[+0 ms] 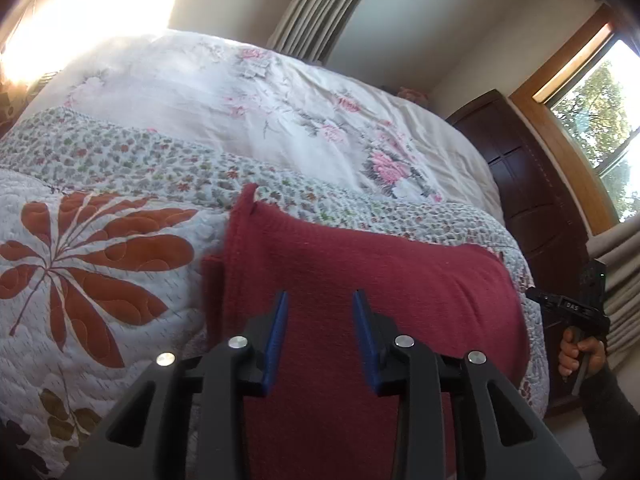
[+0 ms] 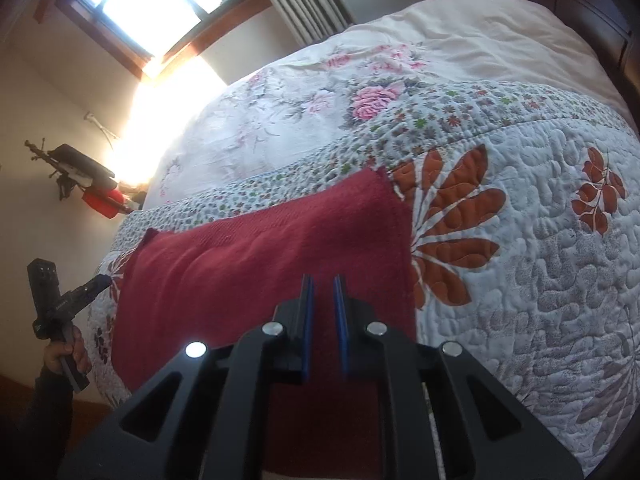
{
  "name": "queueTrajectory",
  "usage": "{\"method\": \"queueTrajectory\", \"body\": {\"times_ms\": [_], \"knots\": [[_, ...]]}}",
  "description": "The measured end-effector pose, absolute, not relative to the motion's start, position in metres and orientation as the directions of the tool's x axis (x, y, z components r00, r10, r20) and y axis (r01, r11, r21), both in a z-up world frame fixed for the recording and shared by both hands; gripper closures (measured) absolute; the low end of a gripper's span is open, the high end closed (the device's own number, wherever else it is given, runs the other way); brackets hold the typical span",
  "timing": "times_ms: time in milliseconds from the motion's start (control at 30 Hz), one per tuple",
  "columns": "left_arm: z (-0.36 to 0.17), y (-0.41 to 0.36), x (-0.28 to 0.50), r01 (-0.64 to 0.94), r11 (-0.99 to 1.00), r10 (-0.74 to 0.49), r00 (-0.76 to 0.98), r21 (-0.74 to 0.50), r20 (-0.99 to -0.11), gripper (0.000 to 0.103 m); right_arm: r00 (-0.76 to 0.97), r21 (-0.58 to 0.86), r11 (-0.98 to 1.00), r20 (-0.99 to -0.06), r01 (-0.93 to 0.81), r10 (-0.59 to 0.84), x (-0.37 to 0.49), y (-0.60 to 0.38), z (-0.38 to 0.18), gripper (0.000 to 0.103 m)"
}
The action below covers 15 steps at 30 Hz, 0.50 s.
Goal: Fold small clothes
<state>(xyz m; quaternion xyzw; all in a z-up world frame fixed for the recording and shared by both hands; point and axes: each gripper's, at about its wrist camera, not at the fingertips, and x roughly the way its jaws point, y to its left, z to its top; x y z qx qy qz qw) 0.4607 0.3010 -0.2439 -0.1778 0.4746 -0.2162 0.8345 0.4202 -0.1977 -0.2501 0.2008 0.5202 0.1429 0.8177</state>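
Presently, my left gripper (image 1: 320, 304) and right gripper (image 2: 324, 292), fingers released, hover above the seemingly folded dark-red knitted garment (image 1: 360, 272); I should pinch matching corners evenly.

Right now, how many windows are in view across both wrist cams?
2. One window sits at the right of the left wrist view, beside the dark wooden headboard. The other window is top left in the right wrist view. Others may be out of frame.
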Motion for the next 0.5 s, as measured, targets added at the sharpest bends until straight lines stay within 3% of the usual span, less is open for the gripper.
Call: {"method": "queueTrajectory", "body": {"times_ms": [67,133,200,233,300,400,500], "knots": [[-0.245,0.289,0.438,0.216,0.819,-0.569,0.429,-0.531,-0.702,0.065,0.373,0.511,0.857,-0.784,-0.068,0.497,0.406,-0.18,-0.26,0.087],[-0.271,0.278,0.423,0.199,0.828,-0.559,0.364,-0.524,-0.745,0.065,0.319,0.502,0.861,-0.805,-0.085,0.5,0.394,-0.165,-0.283,0.087],[-0.301,0.278,0.416,0.155,0.849,-0.526,0.322,-0.505,-0.787,0.068,0.342,0.491,0.866,-0.802,-0.09,0.49,0.386,-0.165,-0.296,0.092],[-0.307,0.281,0.413,0.155,0.848,-0.528,0.337,-0.507,-0.78,0.069,0.349,0.499,0.863,-0.796,-0.084,0.494,0.386,-0.17,-0.298,0.1],[-0.304,0.286,0.412,0.127,0.846,-0.526,0.35,-0.518,-0.775,0.071,0.349,0.493,0.869,-0.807,-0.048,0.477,0.384,-0.181,-0.297,0.103],[-0.272,0.288,0.397,0.15,0.821,-0.562,0.376,-0.551,-0.736,0.067,0.36,0.469,0.879,-0.808,-0.086,0.467,0.368,-0.183,-0.275,0.093],[-0.258,0.282,0.371,0.199,0.797,-0.599,0.375,-0.57,-0.707,0.063,0.337,0.49,0.867,-0.804,-0.09,0.489,0.346,-0.181,-0.278,0.091]]}}
